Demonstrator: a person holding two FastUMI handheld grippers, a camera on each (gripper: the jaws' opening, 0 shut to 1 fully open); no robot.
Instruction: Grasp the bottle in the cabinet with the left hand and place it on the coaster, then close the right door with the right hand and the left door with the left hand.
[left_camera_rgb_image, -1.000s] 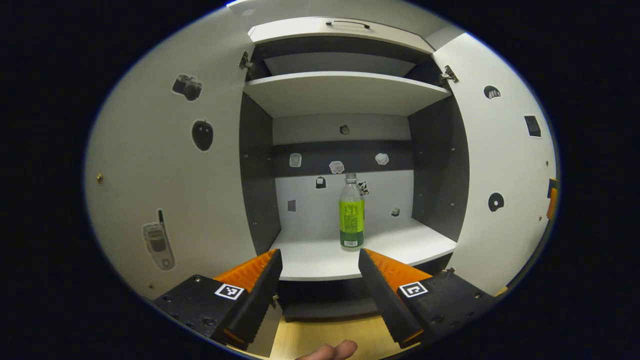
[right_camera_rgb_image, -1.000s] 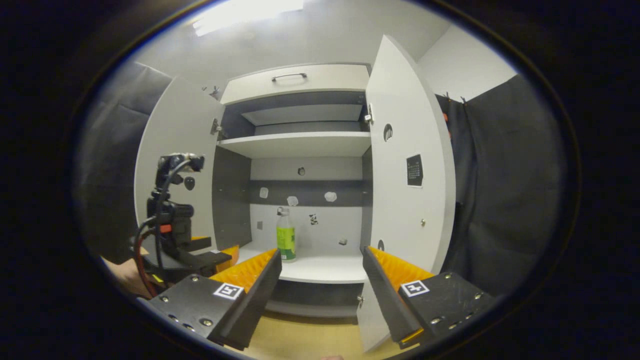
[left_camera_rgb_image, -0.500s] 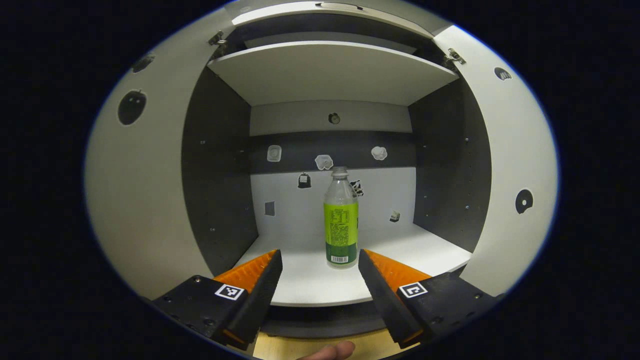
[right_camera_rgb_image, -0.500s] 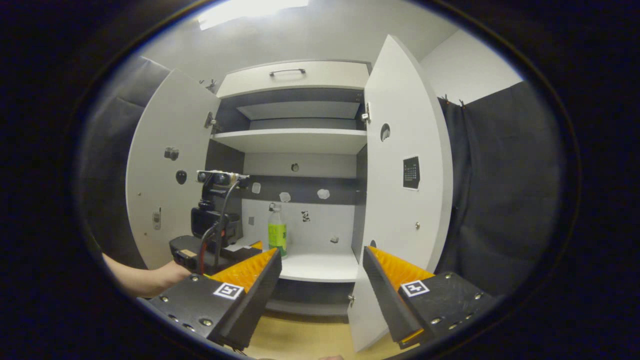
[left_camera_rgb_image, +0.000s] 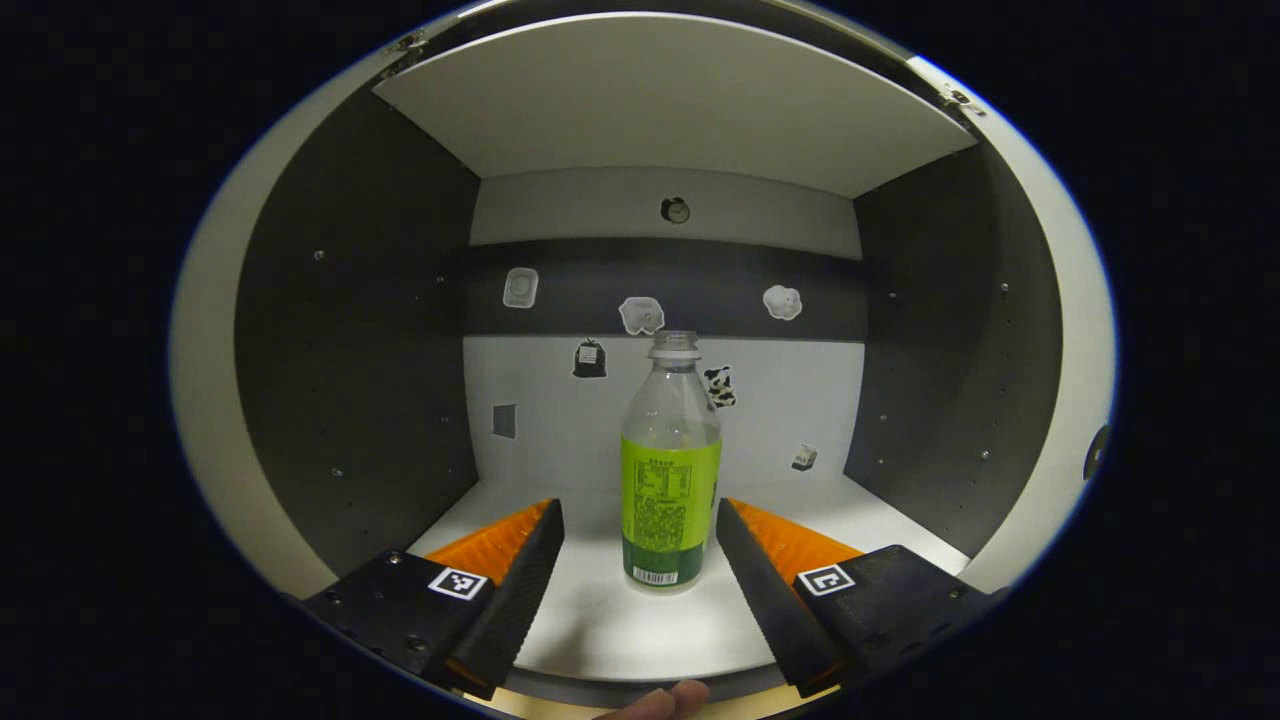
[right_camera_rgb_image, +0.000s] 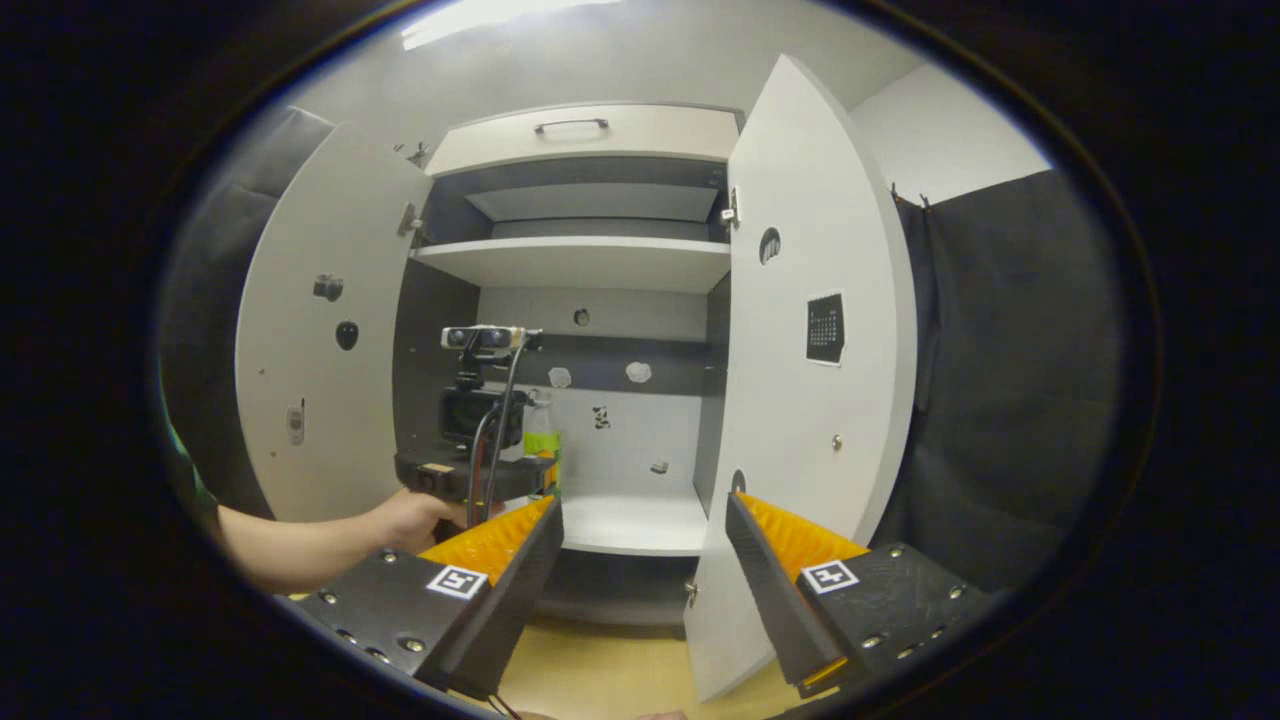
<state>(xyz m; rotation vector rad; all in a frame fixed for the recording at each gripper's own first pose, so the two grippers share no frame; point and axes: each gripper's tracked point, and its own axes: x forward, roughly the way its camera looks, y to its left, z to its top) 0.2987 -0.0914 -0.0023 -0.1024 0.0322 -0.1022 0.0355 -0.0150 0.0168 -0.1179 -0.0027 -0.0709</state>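
Inside the cabinet (left_camera_rgb_image: 350, 330), the bottle (left_camera_rgb_image: 668, 480) stands upright between the left hand-held gripper's (left_camera_rgb_image: 640, 520) spread fingers.

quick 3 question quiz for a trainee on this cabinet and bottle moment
1. True or false: the left gripper is shut on the bottle.
2. The bottle stands: A) on the upper shelf B) on the lower shelf C) on the floor.
3. Fill in: in the right gripper view, the right door is ____.

Key:
1. False; its fingers stand apart on either side of the bottle.
2. B
3. open
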